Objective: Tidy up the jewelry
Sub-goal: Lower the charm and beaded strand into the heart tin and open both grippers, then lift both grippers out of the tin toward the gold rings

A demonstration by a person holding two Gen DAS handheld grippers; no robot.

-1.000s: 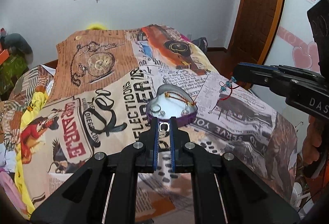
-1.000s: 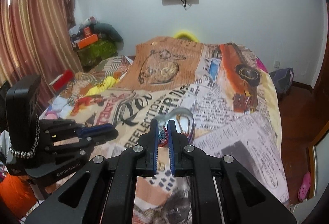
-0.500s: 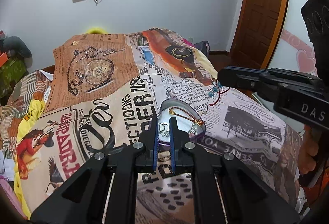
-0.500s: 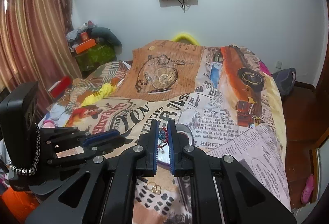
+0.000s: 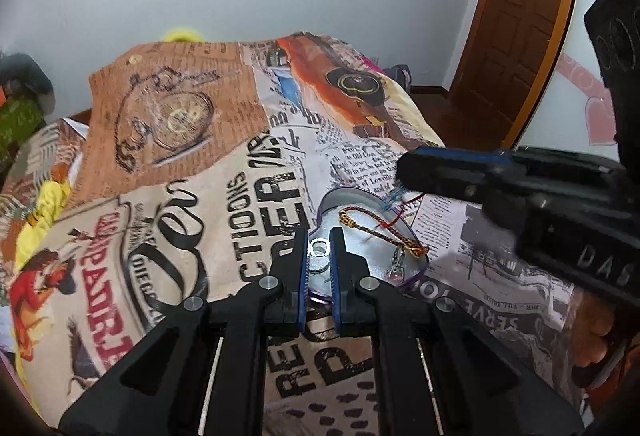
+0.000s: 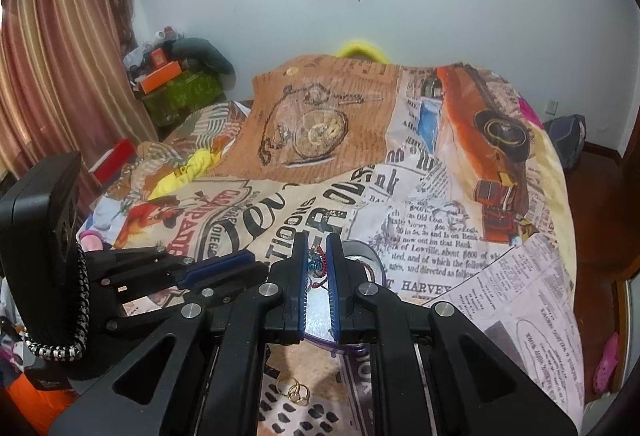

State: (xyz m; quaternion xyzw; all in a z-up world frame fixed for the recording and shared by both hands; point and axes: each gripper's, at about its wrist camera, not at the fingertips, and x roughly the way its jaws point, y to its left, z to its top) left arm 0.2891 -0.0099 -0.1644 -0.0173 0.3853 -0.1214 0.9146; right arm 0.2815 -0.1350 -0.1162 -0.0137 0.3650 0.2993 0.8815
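Note:
A heart-shaped silver tin [image 5: 357,210] with a purple rim lies open on the printed bedspread [image 5: 192,164]. Inside it are a gold braided bracelet [image 5: 378,232] and a small silver pendant [image 5: 396,268]. My left gripper [image 5: 319,234] is shut on a silver ring [image 5: 319,248] just over the tin's near edge. My right gripper [image 6: 317,242] is shut on a red string bracelet with blue beads [image 6: 316,265], which hangs over the tin [image 6: 370,256]. In the left wrist view the right gripper [image 5: 404,172] reaches in from the right with the red string bracelet [image 5: 394,201] dangling. The left gripper [image 6: 256,266] shows at the left of the right wrist view.
A pair of gold rings [image 6: 297,391] lies on the bedspread near the tin's front. A beaded chain [image 6: 56,350] hangs on the left gripper's body. Curtains [image 6: 60,76] and piled clutter [image 6: 176,84] are at the left; a wooden door [image 5: 520,20] is at the right.
Both grippers have moved forward and down toward the heart tin, which now lies right under their tips. The ring and the string bracelet stay gripped.

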